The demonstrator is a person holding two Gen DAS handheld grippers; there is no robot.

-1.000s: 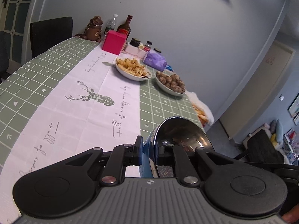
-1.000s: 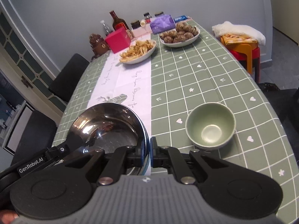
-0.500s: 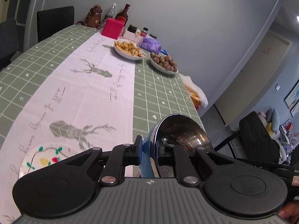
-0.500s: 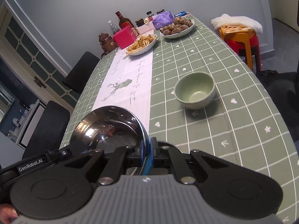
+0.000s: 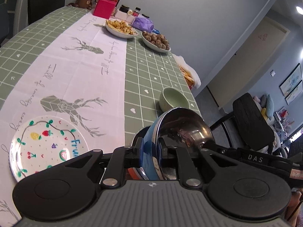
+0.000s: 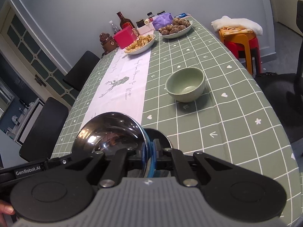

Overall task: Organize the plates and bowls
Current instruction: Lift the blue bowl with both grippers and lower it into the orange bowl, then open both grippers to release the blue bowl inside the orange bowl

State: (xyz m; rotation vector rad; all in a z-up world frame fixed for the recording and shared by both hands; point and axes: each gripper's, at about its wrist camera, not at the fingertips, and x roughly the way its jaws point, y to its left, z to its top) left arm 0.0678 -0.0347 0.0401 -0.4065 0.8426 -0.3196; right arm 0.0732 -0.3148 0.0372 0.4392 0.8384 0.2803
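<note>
You've got the steel bowl (image 5: pixel 181 132) pinched at both sides now; your left gripper (image 5: pixel 150 155) clamps narrow on its blue-skinned wall, your right gripper (image 6: pixel 149 157) does the same on the opposite rim, both nearly closed with only the bowl's edge between the pads. Compared with a second ago the view has pulled back toward the near end of the table (image 6: pixel 236 113); the painted fruit plate (image 5: pixel 47 143), which was out of frame then, now sits just left of your left gripper on the white runner (image 5: pixel 85 71); the green bowl (image 6: pixel 186 84), which lay close in front of your right gripper, now stands well ahead, and it has come into the left view too. That reads to me as you carrying the steel bowl back to the near edge, close to the plate, so a set-down or a stack looks likely; the green bowl is yet to be gathered.

Now the blind spots; the underside of the steel bowl is hidden behind both gripper bodies, so I can't tell whether it rests on the cloth or hangs above it; a dark round shape shows under it, and a strip of orange-red by your left pads, neither of which I can name; the plate's near edge is cut off by your left gripper; the bowl's inside is all reflections, so empty or not is hard to say.
</note>
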